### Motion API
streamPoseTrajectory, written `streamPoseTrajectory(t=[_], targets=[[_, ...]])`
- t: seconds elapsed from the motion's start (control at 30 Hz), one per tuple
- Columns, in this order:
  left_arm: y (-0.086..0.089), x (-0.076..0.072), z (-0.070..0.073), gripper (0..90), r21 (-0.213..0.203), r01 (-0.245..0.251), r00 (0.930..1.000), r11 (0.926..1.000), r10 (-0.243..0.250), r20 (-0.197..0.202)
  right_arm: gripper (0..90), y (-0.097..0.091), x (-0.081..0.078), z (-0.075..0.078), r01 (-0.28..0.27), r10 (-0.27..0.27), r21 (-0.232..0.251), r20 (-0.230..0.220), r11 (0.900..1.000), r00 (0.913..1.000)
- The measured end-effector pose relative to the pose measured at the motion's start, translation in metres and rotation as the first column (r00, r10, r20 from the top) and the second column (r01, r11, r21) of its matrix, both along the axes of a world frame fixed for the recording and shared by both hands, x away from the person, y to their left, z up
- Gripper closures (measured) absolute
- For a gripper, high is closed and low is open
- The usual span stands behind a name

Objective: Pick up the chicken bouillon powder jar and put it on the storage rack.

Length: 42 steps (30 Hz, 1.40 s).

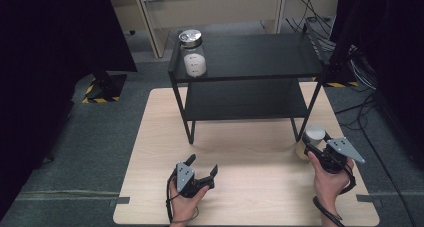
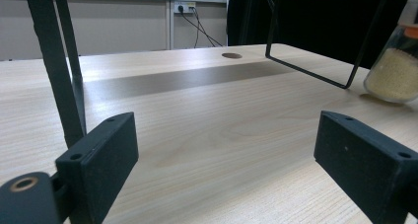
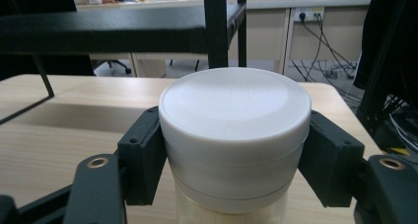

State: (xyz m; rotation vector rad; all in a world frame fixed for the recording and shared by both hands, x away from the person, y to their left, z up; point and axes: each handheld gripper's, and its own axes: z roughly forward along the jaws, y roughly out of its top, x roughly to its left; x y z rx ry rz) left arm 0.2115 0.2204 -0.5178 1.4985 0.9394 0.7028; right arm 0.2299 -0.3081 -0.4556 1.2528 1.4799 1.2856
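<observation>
- Nearest in the right gripper view, the right gripper has its two black jaws pressed against opposite sides of the white lid of a jar; it is pinching the lid, and the pads look in contact on both sides.
- That jar stands upright on the wooden table, just beside the front right leg of the black two-tier shelf. Its long axis is vertical, so any lift would likely go straight up.
- The right hand comes in from the near edge, gripper aimed forward and roughly level at lid height.
- The left gripper rests low near the table's front edge, jaws spread wide with nothing between them, well apart from the jar, which lies off to its right.
- Farthest, a second jar with a metal lid stands on the shelf's top tier, at its left front corner.
</observation>
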Motion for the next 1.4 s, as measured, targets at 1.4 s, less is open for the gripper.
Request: streamPoseTrajectory(t=[1.4], targets=[[-0.001, 0.0, 0.0, 9.3, -0.013, -0.014, 0.9999, 0.9998, 0.014, -0.006, 33.8, 0.008, -0.053, 0.058, -0.04, 0.034, 0.021, 0.232, 0.999, 0.9721]])
